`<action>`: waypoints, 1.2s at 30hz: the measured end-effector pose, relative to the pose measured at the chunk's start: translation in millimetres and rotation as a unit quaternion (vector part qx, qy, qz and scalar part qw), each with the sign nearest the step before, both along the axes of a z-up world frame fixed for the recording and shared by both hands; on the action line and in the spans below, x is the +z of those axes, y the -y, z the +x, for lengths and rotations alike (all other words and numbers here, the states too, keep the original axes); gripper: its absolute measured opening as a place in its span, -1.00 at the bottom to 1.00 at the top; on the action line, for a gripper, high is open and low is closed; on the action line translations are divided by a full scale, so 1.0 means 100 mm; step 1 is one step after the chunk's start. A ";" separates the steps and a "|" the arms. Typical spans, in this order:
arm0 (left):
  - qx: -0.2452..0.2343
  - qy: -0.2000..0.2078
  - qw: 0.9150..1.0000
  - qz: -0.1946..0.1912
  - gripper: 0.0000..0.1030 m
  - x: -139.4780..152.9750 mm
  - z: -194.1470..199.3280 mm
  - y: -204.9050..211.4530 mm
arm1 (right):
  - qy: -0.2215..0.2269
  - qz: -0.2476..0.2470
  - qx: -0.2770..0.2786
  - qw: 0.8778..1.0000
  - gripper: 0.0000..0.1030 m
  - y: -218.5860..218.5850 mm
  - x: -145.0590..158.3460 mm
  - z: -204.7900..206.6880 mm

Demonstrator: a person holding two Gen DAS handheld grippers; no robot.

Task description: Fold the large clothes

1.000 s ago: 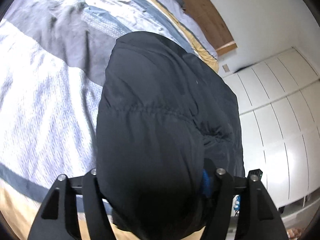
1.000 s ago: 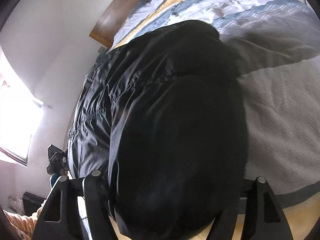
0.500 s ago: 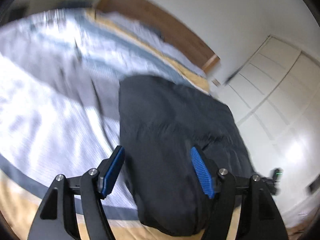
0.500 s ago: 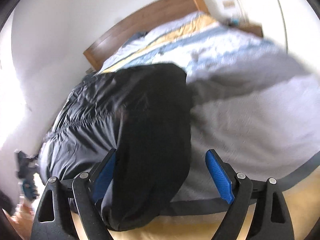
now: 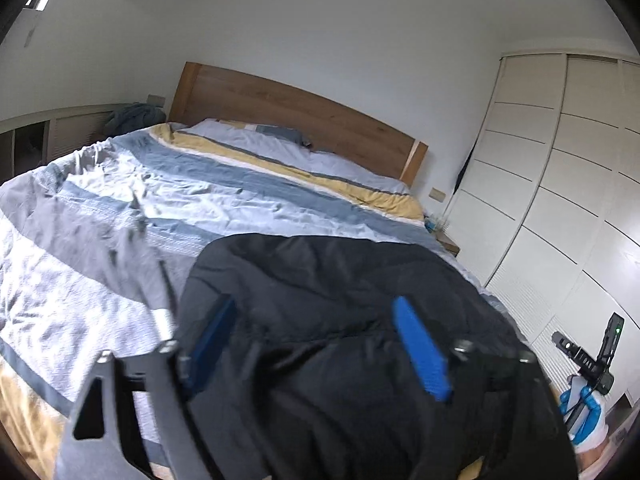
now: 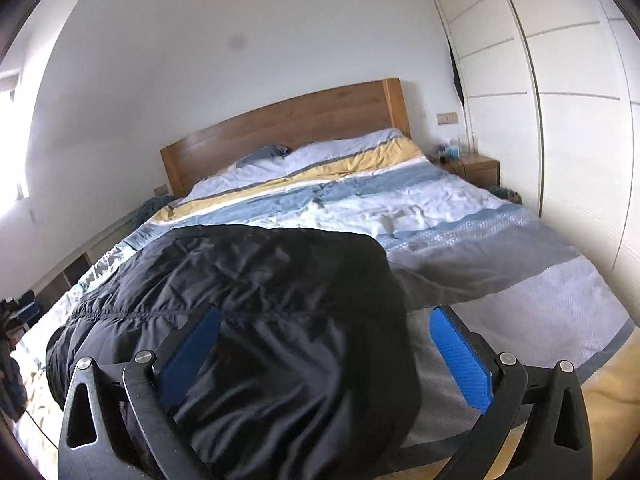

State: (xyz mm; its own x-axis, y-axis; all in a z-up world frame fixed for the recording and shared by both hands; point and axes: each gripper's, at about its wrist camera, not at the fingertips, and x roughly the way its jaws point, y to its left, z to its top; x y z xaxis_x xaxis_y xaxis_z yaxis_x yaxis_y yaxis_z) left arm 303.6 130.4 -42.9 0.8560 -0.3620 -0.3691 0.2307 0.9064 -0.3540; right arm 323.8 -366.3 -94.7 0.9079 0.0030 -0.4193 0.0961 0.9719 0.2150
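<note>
A black puffy jacket (image 5: 340,280) lies bunched and folded over itself on the striped bed cover, near the foot of the bed. My left gripper (image 5: 314,304) hovers above its near end; the jaws are opening and the blue pads (image 5: 420,356) stand clear of the fabric. In the right wrist view the same jacket (image 6: 260,272) fills the lower left. My right gripper (image 6: 325,314) hangs over the jacket's right edge, jaws opening wide, nothing pressed between the pads (image 6: 460,360).
The bed (image 5: 100,200) has a blue, white, grey and yellow cover and a wooden headboard (image 5: 280,108). White wardrobe doors (image 5: 560,200) run along the right. A wooden nightstand (image 6: 476,166) stands by the headboard. A blue-gloved hand (image 5: 580,404) shows at the left view's right edge.
Both grippers held the jacket's fabric a second ago; they have let go, opened, and lifted back and up. The jacket now lies on the bed.
</note>
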 end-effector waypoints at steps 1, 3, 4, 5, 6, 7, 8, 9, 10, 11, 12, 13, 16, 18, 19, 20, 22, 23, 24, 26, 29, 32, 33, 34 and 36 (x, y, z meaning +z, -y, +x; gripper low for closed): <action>-0.003 -0.004 1.000 0.004 0.63 0.01 0.01 0.06 | 0.004 0.000 -0.001 1.000 0.99 -0.06 0.00 -0.02; -0.004 -0.011 1.000 0.022 0.63 0.00 0.02 0.19 | 0.006 -0.002 0.004 1.000 0.99 -0.15 -0.01 -0.03; -0.006 -0.010 1.000 0.028 0.63 -0.02 0.02 0.25 | 0.013 -0.009 0.003 1.000 0.99 -0.21 -0.01 -0.04; -0.013 -0.008 0.999 0.035 0.63 -0.04 0.04 0.32 | 0.017 -0.013 0.003 1.000 0.99 -0.25 0.00 -0.06; -0.018 -0.006 0.999 0.039 0.63 -0.08 0.05 0.37 | 0.023 -0.017 0.005 1.000 0.99 -0.28 0.01 -0.06; -0.024 -0.003 0.999 0.041 0.63 -0.11 0.05 0.41 | 0.032 -0.019 0.007 0.999 0.99 -0.32 0.02 -0.06; -0.027 0.001 0.999 0.043 0.63 -0.13 0.04 0.46 | 0.037 -0.017 0.010 0.999 0.99 -0.34 0.02 -0.07; -0.027 0.005 0.999 0.047 0.63 -0.15 0.02 0.50 | 0.041 -0.015 0.013 0.999 0.99 -0.36 0.01 -0.07; -0.025 0.011 0.998 0.054 0.63 -0.17 0.00 0.55 | 0.043 -0.014 0.014 0.999 0.99 -0.38 0.00 -0.08; -0.022 0.015 0.998 0.062 0.63 -0.21 -0.02 0.58 | 0.043 -0.015 0.014 0.999 0.99 -0.40 0.00 -0.09; -0.018 0.018 0.997 0.070 0.63 -0.22 -0.05 0.62 | 0.042 -0.020 0.014 0.999 0.99 -0.43 -0.01 -0.11; -0.011 0.019 0.997 0.081 0.63 -0.23 -0.09 0.65 | 0.042 -0.028 0.012 0.999 0.99 -0.47 0.00 -0.15; 0.014 0.001 0.994 0.104 0.63 -0.23 -0.21 0.73 | 0.028 -0.046 0.010 0.998 0.99 -0.55 0.05 -0.23; 0.036 -0.015 0.992 0.124 0.63 -0.21 -0.31 0.77 | 0.016 -0.046 0.014 0.999 0.99 -0.62 0.12 -0.32; 0.049 -0.023 0.989 0.136 0.63 -0.20 -0.36 0.80 | 0.009 -0.042 0.018 0.999 0.99 -0.65 0.14 -0.36; 0.064 -0.030 0.986 0.152 0.63 -0.18 -0.44 0.83 | -0.002 -0.039 0.022 0.999 0.99 -0.69 0.17 -0.40; 0.098 -0.034 0.978 0.178 0.63 -0.14 -0.66 0.88 | -0.025 -0.041 0.023 0.999 0.99 -0.79 0.22 -0.52; 0.106 -0.035 0.977 0.180 0.63 -0.13 -0.74 0.90 | -0.030 -0.043 0.025 0.998 0.99 -0.83 0.23 -0.56; 0.110 -0.036 0.977 0.178 0.63 -0.12 -0.87 0.92 | -0.037 -0.048 0.028 0.998 0.99 -0.90 0.24 -0.65; 0.116 -0.043 0.976 0.181 0.63 -0.10 -1.06 0.98 | -0.049 -0.062 0.027 0.997 0.99 -0.99 0.24 -0.79; 0.116 -0.068 0.977 0.168 0.63 -0.12 -1.30 1.04 | -0.066 -0.081 0.026 0.994 0.99 -1.11 0.23 -1.03; 0.111 -0.084 0.975 0.174 0.63 -0.12 -1.55 1.13 | -0.077 -0.077 0.029 0.994 0.99 -1.15 0.23 -1.29; 0.110 -0.085 0.975 0.176 0.63 -0.11 -1.64 1.16 | -0.079 -0.077 0.025 0.994 0.99 -1.16 0.24 -1.41; 0.108 -0.087 0.974 0.177 0.63 -0.10 -1.72 1.19 | -0.080 -0.080 0.021 0.993 0.99 -1.16 0.25 -1.50; 0.107 -0.087 0.974 0.181 0.63 -0.06 -1.88 1.22 | -0.082 -0.089 0.009 0.993 0.99 -1.17 0.27 -1.66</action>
State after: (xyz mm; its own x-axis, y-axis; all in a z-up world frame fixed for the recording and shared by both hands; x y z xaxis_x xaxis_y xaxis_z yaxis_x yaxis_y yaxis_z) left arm 115.9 8.0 -49.4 0.8110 -0.0007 -0.5851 -0.0130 0.9997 -0.0192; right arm 158.1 -249.6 -67.4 0.8284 -0.0682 -0.5560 0.0970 0.9950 0.0224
